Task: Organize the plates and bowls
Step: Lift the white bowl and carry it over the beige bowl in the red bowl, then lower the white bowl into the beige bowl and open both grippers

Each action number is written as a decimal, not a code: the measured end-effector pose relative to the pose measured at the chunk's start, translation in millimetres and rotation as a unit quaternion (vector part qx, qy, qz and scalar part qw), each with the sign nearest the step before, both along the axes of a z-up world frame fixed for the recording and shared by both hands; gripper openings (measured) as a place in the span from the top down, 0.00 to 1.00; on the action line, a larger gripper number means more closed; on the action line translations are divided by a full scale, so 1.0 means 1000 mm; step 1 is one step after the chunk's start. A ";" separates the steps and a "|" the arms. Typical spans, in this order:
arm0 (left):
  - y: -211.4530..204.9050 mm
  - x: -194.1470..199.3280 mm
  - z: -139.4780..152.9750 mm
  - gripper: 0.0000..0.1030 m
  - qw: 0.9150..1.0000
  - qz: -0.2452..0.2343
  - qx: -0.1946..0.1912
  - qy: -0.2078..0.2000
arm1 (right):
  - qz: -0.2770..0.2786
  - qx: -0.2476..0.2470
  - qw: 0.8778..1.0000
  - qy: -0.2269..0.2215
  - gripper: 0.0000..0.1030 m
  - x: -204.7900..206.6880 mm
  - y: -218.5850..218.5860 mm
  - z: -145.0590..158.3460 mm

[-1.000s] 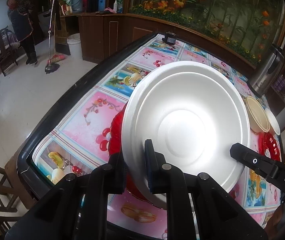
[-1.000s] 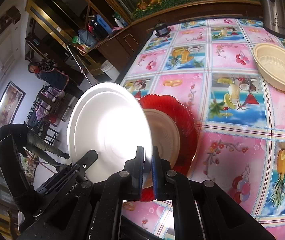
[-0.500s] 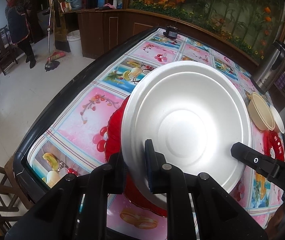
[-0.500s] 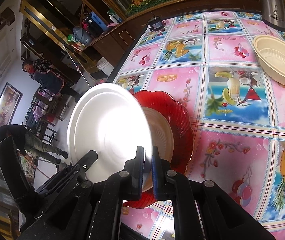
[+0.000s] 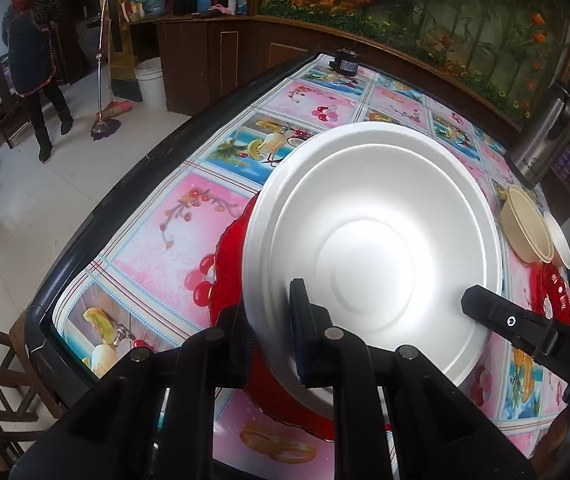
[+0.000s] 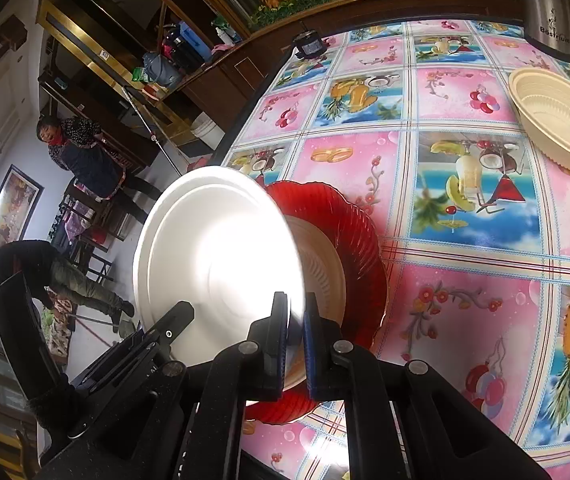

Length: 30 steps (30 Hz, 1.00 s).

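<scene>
From the left wrist camera, the left gripper [image 5: 273, 332] has its jaws pinching the near rim of a white foam plate [image 5: 369, 256], one finger behind the rim and the other pressed onto the plate's face. The plate is held tilted, lifted off the desk [image 5: 177, 224], which is covered in a pink and blue fruit-print cloth. Beneath and behind the plate a red glass plate [image 5: 225, 272] lies on the desk, its scalloped edge showing at the left and below. At the lower right the right gripper [image 5: 525, 328] reaches in, and its tip meets the white plate's rim there. Farther right a cream plastic bowl [image 5: 525, 224] sits on the desk with a small white dish [image 5: 559, 240] just beside it and another red plate [image 5: 555, 292] near them. A steel thermos jug [image 5: 545, 136] stands at the far right edge.

From the right wrist camera, the right gripper [image 6: 295, 344] has its jaws pressed close on the white foam plate's [image 6: 217, 256] edge, pinching it. The plate stands steeply tilted over the left side of the red glass plate [image 6: 361, 248], which holds a cream ribbed dish [image 6: 321, 272] inside it. The left gripper [image 6: 165, 332] shows at the lower left, touching the white plate's rim. The cream plastic bowl [image 6: 557, 120] rests well apart at the upper right, near the steel thermos jug [image 6: 545, 4]. Two people stand on the floor beyond the desk's [image 6: 465, 312] edge.
</scene>
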<state>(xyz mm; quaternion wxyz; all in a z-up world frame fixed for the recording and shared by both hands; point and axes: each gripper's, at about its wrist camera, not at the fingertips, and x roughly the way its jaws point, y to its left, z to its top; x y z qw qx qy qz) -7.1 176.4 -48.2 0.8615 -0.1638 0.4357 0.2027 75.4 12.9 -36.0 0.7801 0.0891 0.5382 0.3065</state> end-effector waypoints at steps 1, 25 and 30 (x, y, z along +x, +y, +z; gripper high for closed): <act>0.000 0.000 0.000 0.87 1.000 0.000 -0.001 0.001 | 0.000 0.000 1.000 0.001 0.93 0.000 0.000 0.000; 0.000 0.005 0.003 0.87 1.000 0.003 0.005 0.002 | -0.001 0.004 1.000 0.008 0.88 0.005 0.001 -0.002; 0.001 0.004 0.003 0.61 1.000 0.006 -0.001 0.003 | -0.002 0.006 1.000 0.009 0.88 0.005 0.001 -0.002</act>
